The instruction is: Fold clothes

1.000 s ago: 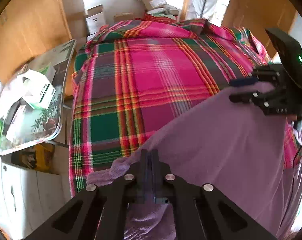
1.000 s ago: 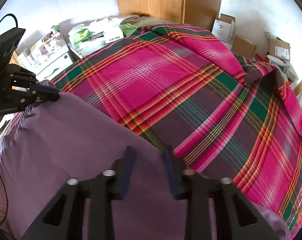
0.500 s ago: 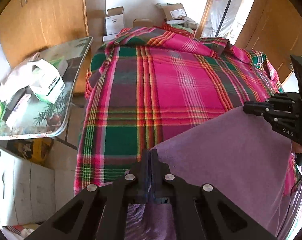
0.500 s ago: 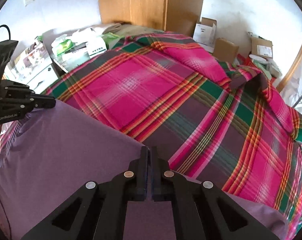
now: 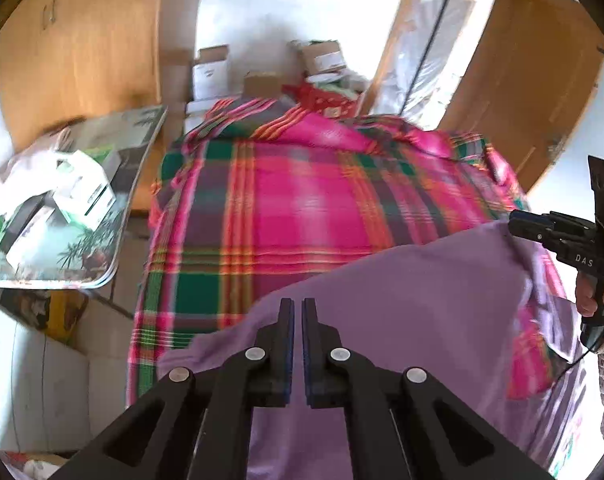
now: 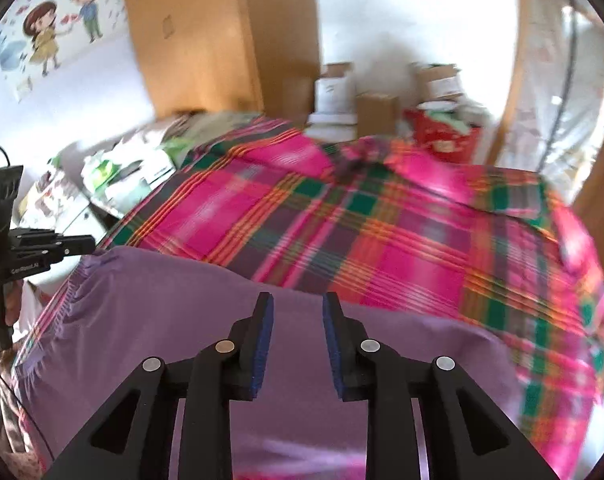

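Observation:
A purple garment (image 5: pixel 421 300) lies spread over the near end of a bed covered by a pink and green plaid blanket (image 5: pixel 282 200). My left gripper (image 5: pixel 296 308) hovers over the garment's near left edge, open by a narrow gap with nothing pinched. My right gripper (image 6: pixel 298 300) stands open wider above the same purple garment (image 6: pixel 162 300), fingers empty. Each view shows the other gripper at its side: the right gripper (image 5: pixel 515 226) at the garment's far right corner, the left gripper (image 6: pixel 88 244) at its left corner. The plaid blanket (image 6: pixel 381 232) stretches beyond.
A glass side table (image 5: pixel 102 216) with white boxes stands left of the bed, above a white cabinet (image 5: pixel 22 380). Cardboard boxes (image 5: pixel 210 68) are stacked past the bed's far end. A wooden wardrobe (image 5: pixel 82 40) and a wooden door (image 5: pixel 521 80) flank the room.
Both grippers were shut on the purple garment's edge half a second ago; both have opened and let it go, and both cameras have tilted upward.

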`<control>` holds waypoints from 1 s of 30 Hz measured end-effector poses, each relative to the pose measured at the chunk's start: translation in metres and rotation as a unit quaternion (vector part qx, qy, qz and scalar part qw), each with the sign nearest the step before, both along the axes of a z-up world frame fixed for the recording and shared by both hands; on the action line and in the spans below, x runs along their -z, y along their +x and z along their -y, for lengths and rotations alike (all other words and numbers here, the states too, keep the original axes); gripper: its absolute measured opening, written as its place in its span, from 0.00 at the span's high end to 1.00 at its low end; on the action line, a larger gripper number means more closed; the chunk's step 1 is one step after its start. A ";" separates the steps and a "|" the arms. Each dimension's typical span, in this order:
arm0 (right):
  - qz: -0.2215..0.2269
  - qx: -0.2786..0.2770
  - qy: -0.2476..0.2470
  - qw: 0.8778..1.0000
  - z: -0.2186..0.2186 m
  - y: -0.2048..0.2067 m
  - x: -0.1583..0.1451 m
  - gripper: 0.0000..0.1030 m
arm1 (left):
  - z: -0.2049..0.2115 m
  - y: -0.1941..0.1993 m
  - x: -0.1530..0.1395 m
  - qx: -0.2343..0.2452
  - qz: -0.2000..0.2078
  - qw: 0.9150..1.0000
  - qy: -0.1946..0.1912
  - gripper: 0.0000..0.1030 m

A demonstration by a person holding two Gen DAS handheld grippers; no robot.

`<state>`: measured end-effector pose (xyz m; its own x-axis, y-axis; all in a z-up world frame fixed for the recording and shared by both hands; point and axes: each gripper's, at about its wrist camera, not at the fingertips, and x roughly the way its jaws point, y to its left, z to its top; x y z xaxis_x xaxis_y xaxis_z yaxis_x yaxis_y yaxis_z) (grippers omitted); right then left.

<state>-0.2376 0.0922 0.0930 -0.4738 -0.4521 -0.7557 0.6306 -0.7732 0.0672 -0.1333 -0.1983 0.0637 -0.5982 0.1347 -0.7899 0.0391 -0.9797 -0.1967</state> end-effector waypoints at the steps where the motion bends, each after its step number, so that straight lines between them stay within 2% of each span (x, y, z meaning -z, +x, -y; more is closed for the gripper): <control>1: -0.004 0.010 0.002 1.000 -0.013 0.005 -0.005 0.73 | -0.008 0.002 -0.004 0.009 -0.003 1.000 -0.001 0.97; 5: -0.008 0.055 0.007 0.998 -0.065 0.030 -0.015 0.73 | -0.045 0.012 -0.013 0.055 -0.008 0.998 0.005 0.97; 9: -0.007 0.085 0.027 0.996 -0.108 0.054 -0.011 0.73 | -0.085 0.016 -0.009 0.101 0.004 0.995 0.008 0.95; 14: 0.021 0.148 0.020 0.989 -0.168 0.089 0.011 0.69 | -0.137 0.020 0.006 0.157 0.026 0.987 -0.007 0.88; 20: 0.042 0.205 0.004 0.978 -0.218 0.130 0.042 0.67 | -0.200 0.025 0.024 0.223 0.052 0.973 -0.026 0.86; 24: 0.056 0.254 -0.029 0.965 -0.247 0.143 0.057 0.66 | -0.227 0.022 0.039 0.240 0.060 0.968 -0.046 0.84; 25: 0.060 0.259 -0.035 0.963 -0.250 0.144 0.059 0.63 | -0.232 0.021 0.042 0.243 0.064 0.967 -0.048 0.82; 26: 0.064 0.262 -0.041 0.962 -0.252 0.145 0.061 0.55 | -0.235 0.018 0.047 0.240 0.068 0.967 -0.052 0.82; 27: 0.068 0.263 -0.045 0.961 -0.253 0.145 0.063 0.51 | -0.240 0.017 0.051 0.239 0.069 0.967 -0.058 0.82; 30: 0.082 0.270 -0.057 0.958 -0.255 0.144 0.070 0.50 | -0.252 0.015 0.061 0.245 0.075 0.965 -0.060 0.81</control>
